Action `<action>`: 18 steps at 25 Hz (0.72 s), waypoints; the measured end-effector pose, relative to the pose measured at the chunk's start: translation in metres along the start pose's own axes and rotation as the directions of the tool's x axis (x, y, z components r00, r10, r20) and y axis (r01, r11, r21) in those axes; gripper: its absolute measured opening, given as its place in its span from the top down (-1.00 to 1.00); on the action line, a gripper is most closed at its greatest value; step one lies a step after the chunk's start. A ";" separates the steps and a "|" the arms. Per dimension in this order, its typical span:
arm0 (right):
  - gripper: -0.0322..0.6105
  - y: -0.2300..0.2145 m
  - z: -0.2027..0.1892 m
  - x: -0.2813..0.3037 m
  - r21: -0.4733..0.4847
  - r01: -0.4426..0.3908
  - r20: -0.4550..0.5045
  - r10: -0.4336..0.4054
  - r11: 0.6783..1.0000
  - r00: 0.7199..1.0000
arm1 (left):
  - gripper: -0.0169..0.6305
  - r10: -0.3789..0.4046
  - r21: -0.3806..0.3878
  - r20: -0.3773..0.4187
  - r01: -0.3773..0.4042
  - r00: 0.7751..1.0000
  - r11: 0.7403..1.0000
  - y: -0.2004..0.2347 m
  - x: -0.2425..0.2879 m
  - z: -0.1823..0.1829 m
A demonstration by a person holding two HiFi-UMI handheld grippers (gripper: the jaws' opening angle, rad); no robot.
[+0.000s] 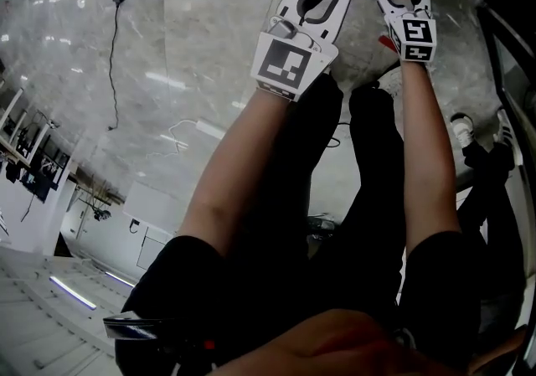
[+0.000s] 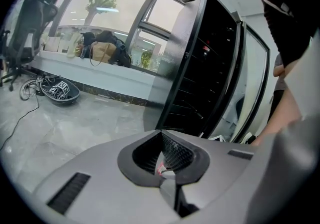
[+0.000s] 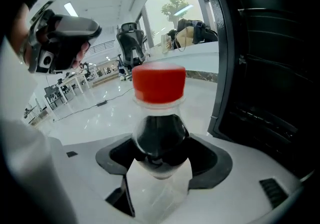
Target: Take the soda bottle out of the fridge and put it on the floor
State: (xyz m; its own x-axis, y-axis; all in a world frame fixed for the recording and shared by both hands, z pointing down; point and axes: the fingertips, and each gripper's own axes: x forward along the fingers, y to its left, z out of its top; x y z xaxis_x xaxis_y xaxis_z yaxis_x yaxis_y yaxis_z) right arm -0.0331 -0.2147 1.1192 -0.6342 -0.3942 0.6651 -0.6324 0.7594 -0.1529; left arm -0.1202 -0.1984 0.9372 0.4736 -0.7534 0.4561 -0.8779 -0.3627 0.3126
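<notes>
- The fridge is cut off at top and bottom in both gripper views; its open inside is too dark to show more than faint shelf lines.
- The grey marble floor before the fridge is partly hidden in the head view by the person's arms and black-clad legs.
- An office chair, a dark basket and a loose cable lie well away from the fridge; only the left gripper view shows them.
- The soda bottle, red-capped and dark inside, is outside the fridge, just beside its open front. Its lower body is hidden.
- The right gripper pinches the bottle below its shoulder.
- The left gripper has its 2 tips pressed together, holding nothing.
</notes>
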 end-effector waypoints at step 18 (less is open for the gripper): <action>-0.10 0.033 -0.017 0.012 -0.118 -0.081 -0.113 0.068 0.990 0.991 | 0.93 0.008 0.002 0.011 -0.008 1.000 1.000 0.003 -0.011 0.009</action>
State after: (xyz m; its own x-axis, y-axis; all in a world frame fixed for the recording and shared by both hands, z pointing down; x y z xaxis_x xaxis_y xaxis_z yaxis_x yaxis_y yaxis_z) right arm -0.0540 -0.1857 1.1351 -0.6212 -0.2804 0.7317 -0.5216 0.8448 -0.1191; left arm -0.1285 -0.1963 0.9256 0.4660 -0.7624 0.4490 -0.8817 -0.3581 0.3072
